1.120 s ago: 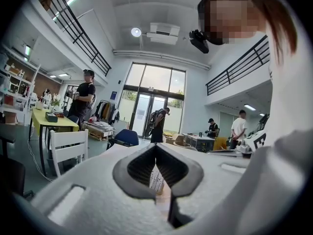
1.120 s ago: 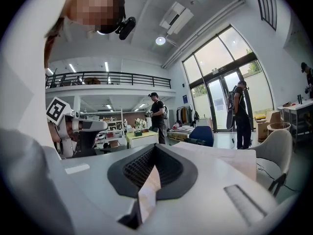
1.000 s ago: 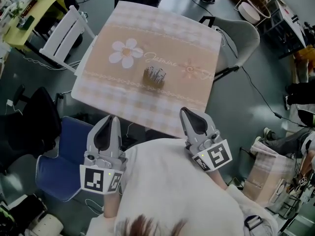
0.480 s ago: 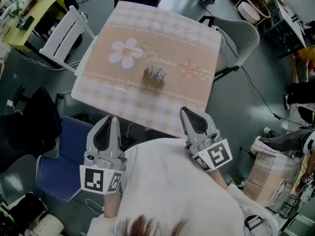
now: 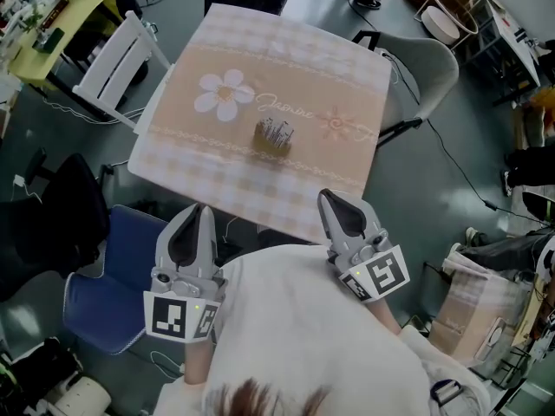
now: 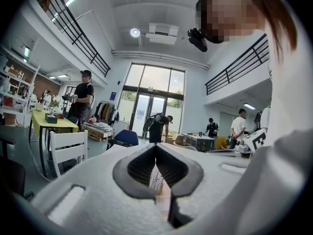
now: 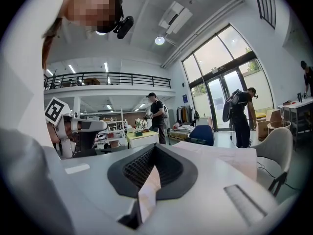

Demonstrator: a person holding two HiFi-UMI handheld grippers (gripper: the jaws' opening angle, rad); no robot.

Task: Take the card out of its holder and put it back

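A small brown card holder (image 5: 273, 135) stands in the middle of the table (image 5: 217, 189), on a beige checked cloth with a daisy print. It is too small to tell the card from the holder. My left gripper (image 5: 201, 208) hangs off the table's near edge, close to my chest, shut and empty. My right gripper (image 5: 323, 194) is level with it at the near right corner, also shut with nothing in it. In the left gripper view the jaws of the left gripper (image 6: 156, 146) meet at their tips. The right gripper (image 7: 155, 146) in its own view looks the same.
A white slatted chair (image 5: 117, 59) stands at the table's left, a grey chair (image 5: 425, 63) at its far right, a blue chair (image 5: 108, 284) below my left gripper. A yellow table (image 5: 48, 33) is at the far left. Cables lie on the floor; several people stand in the hall.
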